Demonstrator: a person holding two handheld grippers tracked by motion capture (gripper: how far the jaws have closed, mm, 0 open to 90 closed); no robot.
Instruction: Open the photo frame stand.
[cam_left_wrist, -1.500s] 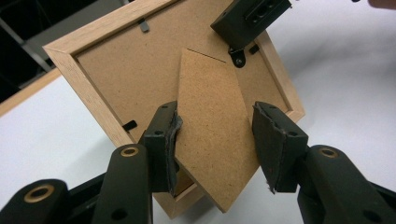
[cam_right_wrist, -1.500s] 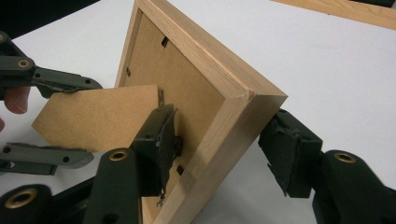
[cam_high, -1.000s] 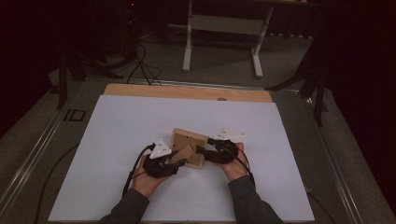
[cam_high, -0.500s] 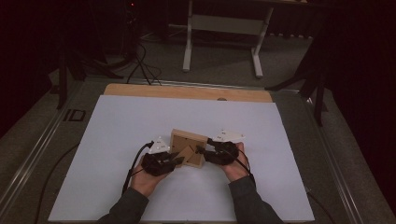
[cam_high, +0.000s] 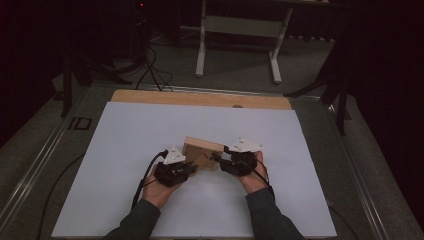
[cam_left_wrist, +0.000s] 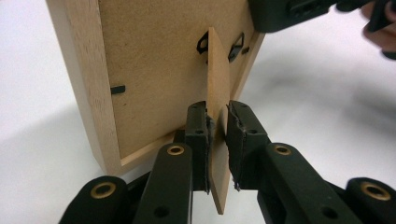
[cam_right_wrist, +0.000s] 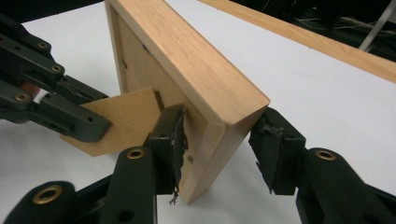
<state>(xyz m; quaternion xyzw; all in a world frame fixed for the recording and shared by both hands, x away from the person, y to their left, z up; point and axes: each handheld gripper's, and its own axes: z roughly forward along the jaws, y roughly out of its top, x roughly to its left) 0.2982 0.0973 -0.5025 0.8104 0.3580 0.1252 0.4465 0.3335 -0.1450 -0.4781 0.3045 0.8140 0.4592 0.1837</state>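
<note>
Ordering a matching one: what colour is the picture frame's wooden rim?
Light beech-like tan, clearest on the picture frame in the right gripper view.

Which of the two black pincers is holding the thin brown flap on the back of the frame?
The left gripper: its jaws sandwich the fold-out stand, while the right gripper straddles the wooden frame's thick edge.

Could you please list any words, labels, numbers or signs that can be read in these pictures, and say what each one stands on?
"ID": pale letters on the grey floor beside the table's left edge, in the high view.
Small dark marks on the grey plate of the left hand-held gripper: too small to read.
Wooden picture frame and its cardboard stand: no text.
</note>
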